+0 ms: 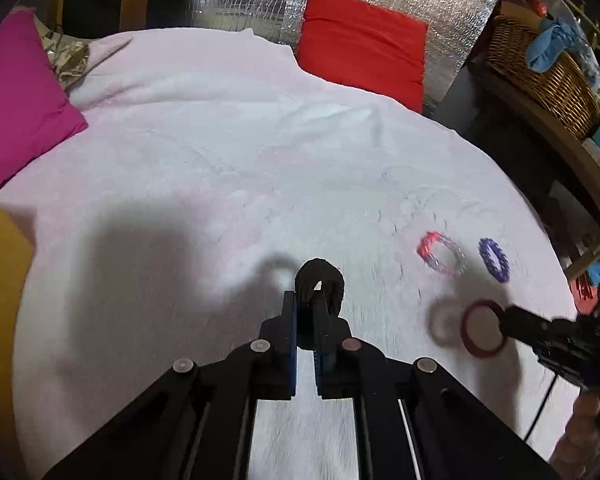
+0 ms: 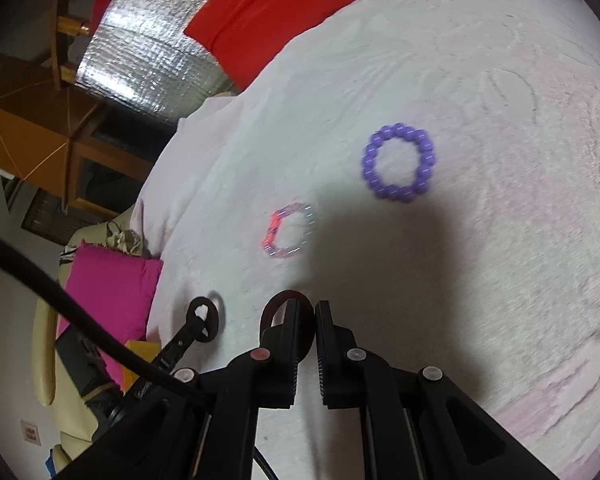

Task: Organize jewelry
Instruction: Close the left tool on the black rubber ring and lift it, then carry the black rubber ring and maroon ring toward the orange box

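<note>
Two rings (image 1: 319,280) (image 2: 286,320) half hidden by tongs, blurred

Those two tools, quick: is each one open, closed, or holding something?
Left tool: closed on the black ring, lifted off the blanket.
Right tool: closed on the dark red ring.

Motion blur smears the pink-and-clear bracelet (image 1: 444,252); part of the dark red bangle (image 2: 278,316) is hidden behind the right gripper's finger (image 2: 296,332).
</note>
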A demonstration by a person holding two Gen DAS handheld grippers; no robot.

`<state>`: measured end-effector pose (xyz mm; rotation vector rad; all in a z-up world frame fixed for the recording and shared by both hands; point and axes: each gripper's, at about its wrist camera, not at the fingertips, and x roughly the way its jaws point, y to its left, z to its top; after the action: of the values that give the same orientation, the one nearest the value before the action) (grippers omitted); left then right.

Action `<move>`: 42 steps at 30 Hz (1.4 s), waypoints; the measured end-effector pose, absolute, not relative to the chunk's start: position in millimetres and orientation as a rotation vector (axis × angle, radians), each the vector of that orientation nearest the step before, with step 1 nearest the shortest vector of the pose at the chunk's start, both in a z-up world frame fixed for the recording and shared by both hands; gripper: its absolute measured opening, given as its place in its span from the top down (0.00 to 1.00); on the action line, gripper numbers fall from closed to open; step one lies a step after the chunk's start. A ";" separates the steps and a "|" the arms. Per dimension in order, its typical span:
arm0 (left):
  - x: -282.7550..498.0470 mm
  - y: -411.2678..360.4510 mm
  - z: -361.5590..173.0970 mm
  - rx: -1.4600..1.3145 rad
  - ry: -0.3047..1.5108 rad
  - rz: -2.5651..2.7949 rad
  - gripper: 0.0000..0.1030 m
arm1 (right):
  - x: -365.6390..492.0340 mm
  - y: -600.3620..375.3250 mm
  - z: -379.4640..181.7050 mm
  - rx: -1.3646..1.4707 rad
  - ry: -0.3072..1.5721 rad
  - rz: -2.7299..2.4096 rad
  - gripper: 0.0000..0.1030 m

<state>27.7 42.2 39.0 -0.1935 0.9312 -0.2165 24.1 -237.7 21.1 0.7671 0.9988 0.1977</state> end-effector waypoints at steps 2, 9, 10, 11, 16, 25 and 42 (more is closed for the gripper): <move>17.7 47.3 42.9 -0.196 0.932 -0.216 0.93 | 20.6 -228.5 24.7 0.768 0.995 0.216 0.91; -29.7 62.3 55.6 -0.204 0.909 -0.209 0.93 | 0.3 -197.1 28.4 0.736 1.013 0.243 0.91; -35.6 61.9 55.1 -0.190 0.911 -0.206 0.93 | -3.4 -194.2 27.2 0.729 1.018 0.245 0.91; -39.7 62.2 53.5 -0.177 0.924 -0.203 0.93 | -7.0 -191.1 26.1 0.720 1.023 0.242 0.91; -39.5 61.2 30.4 -0.125 1.030 -0.177 0.93 | -19.3 -182.5 17.6 0.635 1.067 0.171 0.92; -23.3 59.9 18.9 -0.079 1.070 -0.193 0.93 | -9.4 -170.4 15.5 0.450 1.101 0.086 0.91; -55.7 88.4 59.8 -0.085 0.919 -0.114 0.93 | -9.8 -126.9 35.6 0.327 0.996 0.194 0.93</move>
<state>-55.7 88.4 59.8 -0.0850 0.9186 -0.1135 -9.8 -126.9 35.6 0.3268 0.9962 0.1941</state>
